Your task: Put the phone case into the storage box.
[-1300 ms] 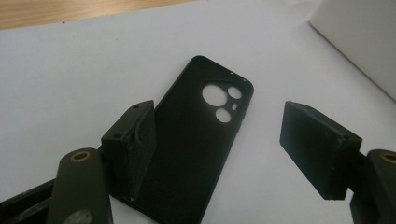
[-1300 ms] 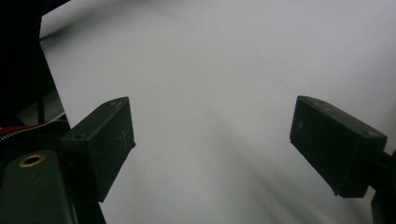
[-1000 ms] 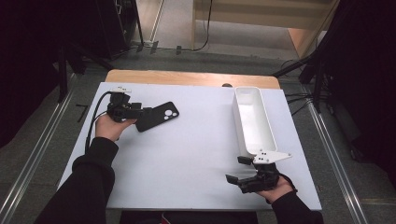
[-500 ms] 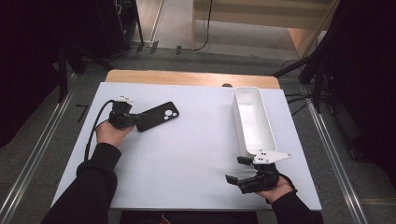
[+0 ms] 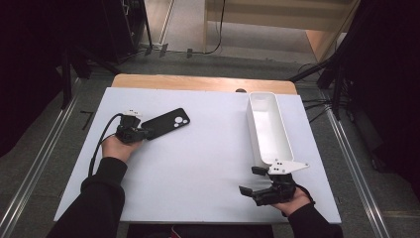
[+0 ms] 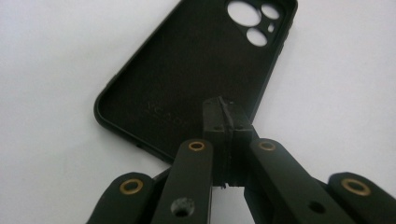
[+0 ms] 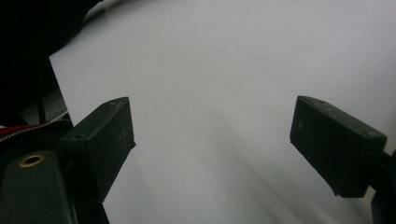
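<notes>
Now the left gripper [image 5: 141,133] sits low at the left side of the white table [image 5: 198,168], its tips at the near end of the black phone case [image 5: 167,123]. In the left gripper view the two black jaws are pressed together, pad against pad, and they have just been closing. They stand over the bottom edge of the phone case [image 6: 196,70], but whether the thin rim is pinched between the pads I cannot tell; no gap shows between them.

The case lies flat on the table, open side up, with its camera cutouts [image 6: 252,21] at the far end, away from the gripper. In the high view it lies at a slant, its near end toward the left hand [image 5: 116,147] and its far end pointing toward the middle of the table.

Over on the right, the right gripper [image 5: 255,183] hovers near the table's front edge, held in the right hand [image 5: 292,198]. Its jaws are spread wide, and the right gripper view shows bare white table [image 7: 224,93] between them, nothing gripped.

Just beyond that gripper lies a long white tray [image 5: 270,129], running away along the right side of the table, well apart from the phone case. A black cable [image 5: 101,141] loops from the left gripper back along the sleeve.
</notes>
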